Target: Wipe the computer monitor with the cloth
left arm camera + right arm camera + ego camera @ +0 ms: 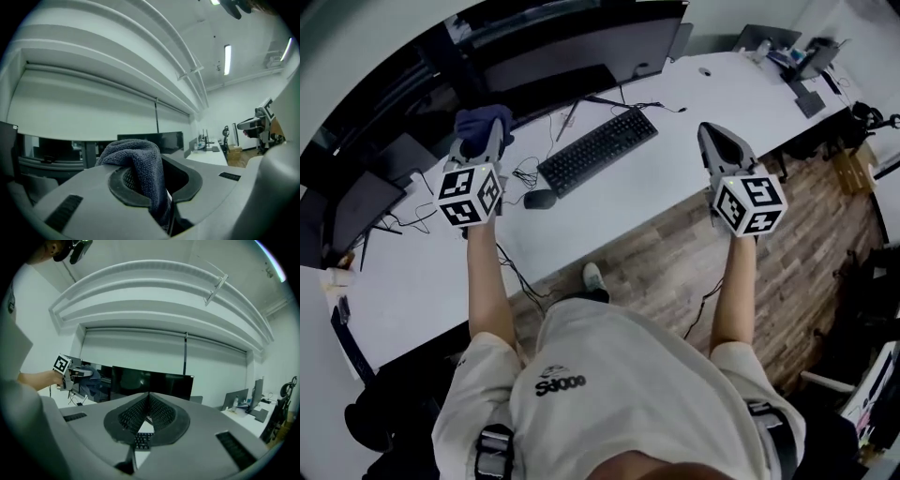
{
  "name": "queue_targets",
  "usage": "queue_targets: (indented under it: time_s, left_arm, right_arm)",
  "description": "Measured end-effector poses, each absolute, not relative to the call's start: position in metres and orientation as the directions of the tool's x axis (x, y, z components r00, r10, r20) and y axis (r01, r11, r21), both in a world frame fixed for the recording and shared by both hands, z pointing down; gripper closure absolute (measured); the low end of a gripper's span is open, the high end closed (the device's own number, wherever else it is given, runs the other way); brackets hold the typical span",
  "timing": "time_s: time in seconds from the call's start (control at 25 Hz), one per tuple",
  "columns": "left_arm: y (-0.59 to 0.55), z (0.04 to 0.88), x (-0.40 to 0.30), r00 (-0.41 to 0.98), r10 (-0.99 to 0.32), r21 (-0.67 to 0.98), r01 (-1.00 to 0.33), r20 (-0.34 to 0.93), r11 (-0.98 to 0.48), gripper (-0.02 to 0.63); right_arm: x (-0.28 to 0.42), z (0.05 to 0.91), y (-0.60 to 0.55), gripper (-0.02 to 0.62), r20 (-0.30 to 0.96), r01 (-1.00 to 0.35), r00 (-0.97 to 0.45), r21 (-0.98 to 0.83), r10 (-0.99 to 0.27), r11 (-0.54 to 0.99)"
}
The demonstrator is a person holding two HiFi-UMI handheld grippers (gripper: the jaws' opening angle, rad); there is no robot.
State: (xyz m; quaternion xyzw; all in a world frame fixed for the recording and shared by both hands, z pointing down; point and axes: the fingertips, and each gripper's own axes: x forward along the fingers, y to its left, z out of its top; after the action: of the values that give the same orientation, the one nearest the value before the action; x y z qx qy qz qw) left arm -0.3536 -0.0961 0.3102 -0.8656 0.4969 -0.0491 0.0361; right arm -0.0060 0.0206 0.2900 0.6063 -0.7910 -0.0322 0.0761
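A dark blue cloth (485, 122) (140, 166) is bunched between the jaws of my left gripper (483, 139) (154, 187), which is shut on it. That gripper is held above the desk, just in front of the wide black monitor (572, 47) (150, 139) (152, 383). My right gripper (720, 141) (149, 411) hovers over the desk's front edge to the right of the keyboard (597, 150), its jaws meeting at the tips with nothing between them. In the right gripper view, the left gripper (75, 373) with the cloth (91, 376) shows at the left, beside the monitor.
A black mouse (540, 198) and loose cables (525, 173) lie on the white desk (675, 169). A second dark monitor (356, 211) stands at the left. Further desks (787, 56) with equipment sit at the right, over a wood floor (675, 262).
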Motion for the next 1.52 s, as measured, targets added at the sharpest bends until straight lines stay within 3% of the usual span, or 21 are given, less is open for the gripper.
queue_targets:
  time_s: [0.2, 0.68, 1.04, 1.52]
  left_arm:
    - [-0.151, 0.284, -0.396, 0.412, -0.911, -0.169, -0.898, 0.004, -0.407, 0.545]
    - [-0.223, 0.252, -0.426, 0.330, -0.943, -0.233, -0.921, -0.043, -0.312, 0.545]
    - [-0.256, 0.241, -0.409, 0.314, -0.946, -0.148, -0.942, -0.085, -0.300, 0.545]
    - [-0.284, 0.299, -0.399, 0.227, -0.974, 0.011, -0.974, 0.010, -0.227, 0.545]
  right_arm:
    - [-0.042, 0.280, -0.067, 0.595, -0.001, -0.933, -0.357, 0.058, -0.934, 0.356]
    - [-0.133, 0.293, -0.169, 0.595, 0.016, -0.862, -0.499, 0.101, -0.867, 0.497]
    - [-0.132, 0.305, -0.200, 0.595, 0.038, -0.827, -0.551, 0.114, -0.834, 0.551]
    - [-0.125, 0.311, -0.239, 0.595, 0.098, -0.689, -0.698, 0.178, -0.709, 0.703]
